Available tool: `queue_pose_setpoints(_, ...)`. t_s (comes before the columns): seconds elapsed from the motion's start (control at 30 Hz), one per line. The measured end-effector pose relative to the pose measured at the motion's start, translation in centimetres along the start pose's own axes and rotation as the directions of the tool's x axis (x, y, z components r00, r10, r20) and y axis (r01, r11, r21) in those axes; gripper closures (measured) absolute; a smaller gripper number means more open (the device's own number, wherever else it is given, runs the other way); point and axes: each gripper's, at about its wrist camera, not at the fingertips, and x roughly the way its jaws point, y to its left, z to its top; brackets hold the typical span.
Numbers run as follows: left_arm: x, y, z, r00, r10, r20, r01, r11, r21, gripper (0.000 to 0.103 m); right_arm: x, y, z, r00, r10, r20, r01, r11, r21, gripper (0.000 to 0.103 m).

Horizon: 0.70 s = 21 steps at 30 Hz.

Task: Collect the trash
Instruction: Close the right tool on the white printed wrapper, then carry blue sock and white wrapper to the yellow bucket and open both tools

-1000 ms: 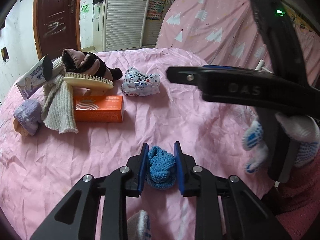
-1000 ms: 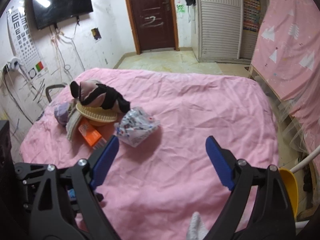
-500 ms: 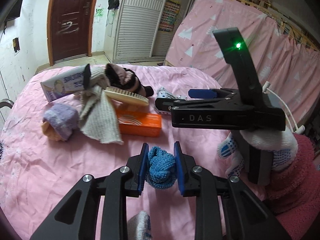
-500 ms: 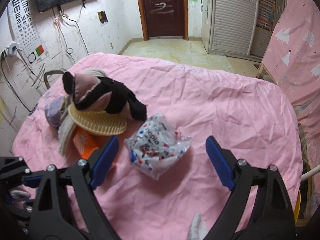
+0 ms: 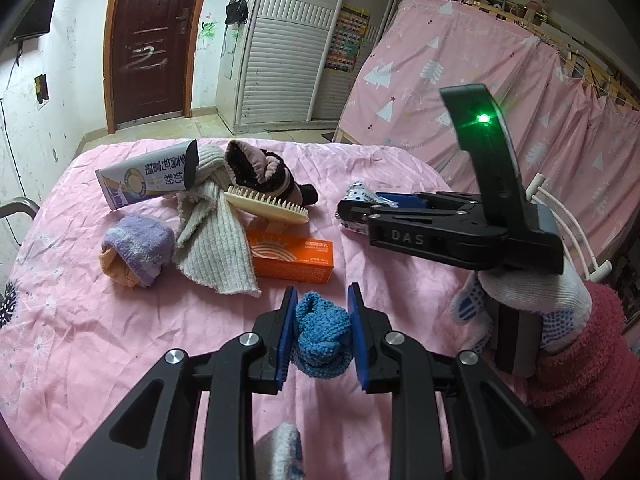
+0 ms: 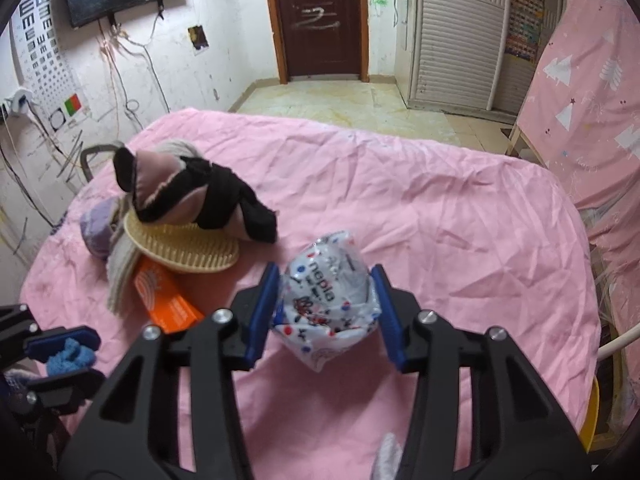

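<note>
While the left gripper pinches a balled blue sock between its blue pads, the right gripper has just been closing its jaws, and a crinkled white tissue packet printed with red and blue dots now sits between them with both pads against its sides. The packet's lower corner hangs below the fingers, and whether it has left the pink bedsheet cannot be told from either view.

The orange box serves as the landmark for the rest. It lies flat on the sheet, with the left gripper and its sock just in front of it. A cream ribbed cloth drapes over the box's left end, and a cream hairbrush, bristles up, rests on the box's far edge. Behind the brush sits a pink and black slipper, touching it. A grey-white tube with printed lettering lies behind and to the left of the box, its black cap against the cloth. Left of the box, beyond the cloth, is a lilac sock bundle with an orange piece tucked under it.

To the right of the box, the right gripper reaches across (a white dotted work glove wraps its handle), and the tissue packet is at its tips.
</note>
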Motion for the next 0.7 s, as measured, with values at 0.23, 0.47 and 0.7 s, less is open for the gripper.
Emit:
queue_pose_setpoints(0.23,-0.7,-1.4,0.8,1.0,0.001,0.02,-0.001,1.0,0.006,0.087,-3.4,-2.2,-0.7,0.997,0.012,0.075,-0.017,0.998,0.068,0.058)
queue_pose_setpoints(0.47,-0.9,-4.7,2.9,0.997,-0.045,0.059,0.044,0.999,0.026,0.087,-7.0,-6.0,-2.2,0.989,-0.033,0.141,0.01,0.988,0.155,0.058)
queue_pose_setpoints(0.7,0.1,-8.3,3.8,0.995,-0.089,0.044,0.086,0.994,0.067,0.087,-9.6,-10.3,-4.5,0.98,-0.102,0.169,0.06,0.969,0.238,0.058)
